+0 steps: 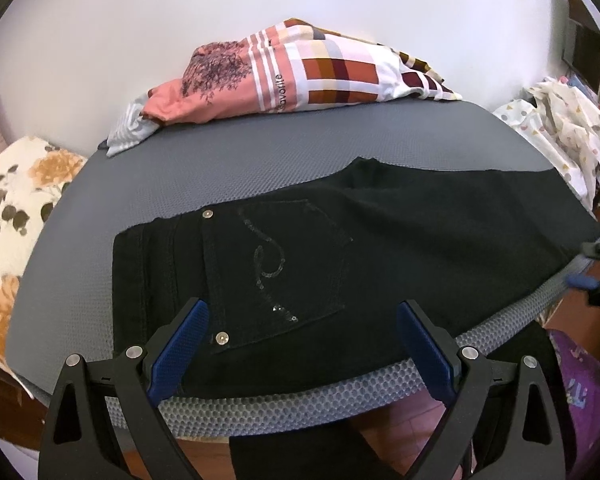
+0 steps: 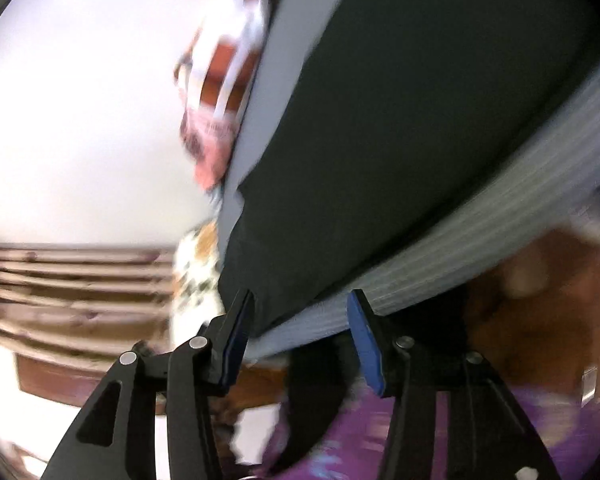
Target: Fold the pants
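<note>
Left wrist view: left gripper (image 1: 302,344) spread wide, blue pads (image 1: 179,354) apart with nothing pressed between, hovering above the waist end of the black pants (image 1: 340,248). Sequinned back pocket (image 1: 284,268) face up just beyond the fingertips. Pants flat across the grey mat (image 1: 204,172), one edge hanging over the mat's near rim. Farther back, a pink and checked bundle of cloth (image 1: 296,76) against the white wall (image 1: 100,40); a floral cushion (image 1: 8,216) off to the left; pale patterned fabric (image 1: 564,136) at the right.

Right wrist view, badly blurred: right gripper (image 2: 302,318) parted, pads clear of the cloth, apparently at the mat's edge with a corner of the pants between or just past the tips. Purple fabric (image 2: 340,432) below.
</note>
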Motion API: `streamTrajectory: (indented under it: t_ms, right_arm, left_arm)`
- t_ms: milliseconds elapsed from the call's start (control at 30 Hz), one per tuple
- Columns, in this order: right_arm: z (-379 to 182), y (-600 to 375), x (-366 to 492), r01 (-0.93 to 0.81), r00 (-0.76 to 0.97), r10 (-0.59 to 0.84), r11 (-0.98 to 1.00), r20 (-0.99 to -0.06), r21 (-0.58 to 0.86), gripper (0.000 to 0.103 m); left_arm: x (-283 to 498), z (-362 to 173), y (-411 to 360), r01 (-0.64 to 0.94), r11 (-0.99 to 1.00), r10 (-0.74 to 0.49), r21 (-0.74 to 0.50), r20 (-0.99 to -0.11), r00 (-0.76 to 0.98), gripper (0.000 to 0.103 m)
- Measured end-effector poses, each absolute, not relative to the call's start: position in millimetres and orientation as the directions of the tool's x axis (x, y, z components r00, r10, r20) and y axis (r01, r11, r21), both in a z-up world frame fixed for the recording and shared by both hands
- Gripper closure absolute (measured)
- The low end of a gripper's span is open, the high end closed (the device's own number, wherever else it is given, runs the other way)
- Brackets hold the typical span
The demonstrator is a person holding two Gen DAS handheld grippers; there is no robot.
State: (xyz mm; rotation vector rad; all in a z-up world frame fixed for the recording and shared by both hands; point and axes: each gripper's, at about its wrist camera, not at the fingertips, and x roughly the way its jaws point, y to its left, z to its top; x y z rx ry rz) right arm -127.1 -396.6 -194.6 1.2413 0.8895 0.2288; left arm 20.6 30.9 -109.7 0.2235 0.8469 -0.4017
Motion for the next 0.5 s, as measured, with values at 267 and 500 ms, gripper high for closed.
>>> streamTrajectory:
  t_ms: [267,500]
  right_arm:
    - [-181,-588,-247,0.509,0.828,0.099,0.276,-0.551,0.815,0.057]
    - [-190,-622,-255,0.486,0.858,0.069,0.216,-0.51,0.847,0.057]
  left_arm:
    - [28,-116,38,0.398,0.917,-0.235,0.02,-0.779,0.582,0.008]
    - [29,-125,36,0.389,0.919,-0.192,0.064,-0.789,0.584,0.008]
